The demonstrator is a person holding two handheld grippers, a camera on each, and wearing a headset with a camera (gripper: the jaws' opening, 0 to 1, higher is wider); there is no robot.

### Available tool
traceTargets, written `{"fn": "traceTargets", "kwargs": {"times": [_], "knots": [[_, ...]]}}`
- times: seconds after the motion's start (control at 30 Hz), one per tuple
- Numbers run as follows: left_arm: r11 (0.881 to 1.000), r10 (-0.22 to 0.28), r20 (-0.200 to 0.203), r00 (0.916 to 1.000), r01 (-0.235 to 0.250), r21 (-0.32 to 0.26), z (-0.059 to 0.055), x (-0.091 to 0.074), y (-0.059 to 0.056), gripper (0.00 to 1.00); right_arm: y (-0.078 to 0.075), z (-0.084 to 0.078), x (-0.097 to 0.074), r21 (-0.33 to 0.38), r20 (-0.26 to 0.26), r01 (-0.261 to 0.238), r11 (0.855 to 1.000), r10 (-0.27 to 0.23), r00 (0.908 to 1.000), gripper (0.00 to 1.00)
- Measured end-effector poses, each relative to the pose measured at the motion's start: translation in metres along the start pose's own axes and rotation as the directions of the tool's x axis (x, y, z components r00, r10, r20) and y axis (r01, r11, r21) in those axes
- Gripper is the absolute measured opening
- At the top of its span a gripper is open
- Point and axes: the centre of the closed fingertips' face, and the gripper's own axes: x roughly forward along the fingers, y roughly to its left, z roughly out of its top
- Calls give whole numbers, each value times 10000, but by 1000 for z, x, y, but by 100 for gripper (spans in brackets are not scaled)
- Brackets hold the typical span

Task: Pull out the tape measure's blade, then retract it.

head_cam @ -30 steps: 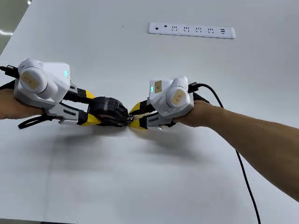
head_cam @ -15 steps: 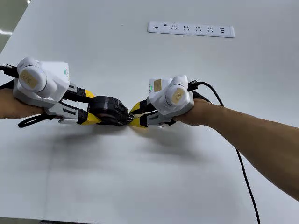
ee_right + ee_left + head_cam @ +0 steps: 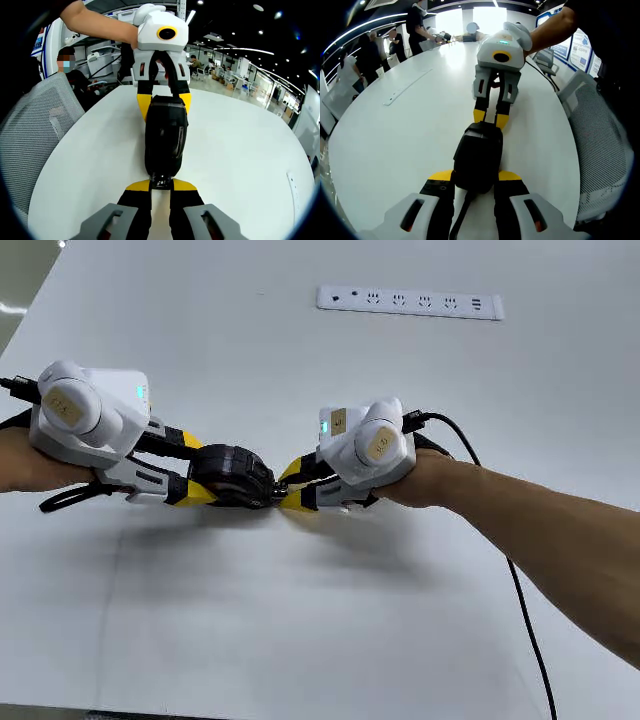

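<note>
White tabletop (image 3: 300, 620) runs across the head view, with a white power strip (image 3: 410, 303) lying at its far side, well apart from the work. Near the middle, the two grippers meet nose to nose with a black tape measure (image 3: 230, 475) between them.

The left gripper (image 3: 198, 470) comes in from the left, and its yellow-tipped jaws are clamped on opposite sides of the tape measure's case. In the left gripper view the case (image 3: 477, 157) sits squeezed between the two yellow pads, its length pointing away toward the right gripper (image 3: 491, 119).

The right gripper (image 3: 288, 488) comes in from the right, its jaws drawn nearly together. In the right gripper view they pinch the small blade hook (image 3: 160, 181) at the mouth of the case (image 3: 166, 137), and the left gripper (image 3: 165, 105) holds the far end. No length of blade shows between the hook and the case.

Whether the case touches the tabletop or hangs just above it cannot be told.

A black cable (image 3: 520, 600) trails from the right gripper along the person's forearm. A grey mesh chair (image 3: 600, 150) stands at the tabletop's edge, and people (image 3: 415, 25) stand at the far end of the room.
</note>
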Motion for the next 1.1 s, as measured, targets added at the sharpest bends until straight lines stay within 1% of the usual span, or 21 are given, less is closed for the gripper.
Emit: {"fn": "traceTargets", "kwargs": {"times": [0.9, 1.1], "knots": [[9999, 6, 38, 10000, -5, -125, 1, 0, 0, 24, 0, -14, -16, -310, -395, 54, 9995, -66, 9992, 10], [9999, -3, 52, 10000, 3, -147, 1, 0, 1, 24, 1, -18, -21, -282, -445, 58, 9996, -71, 9990, 10]]}}
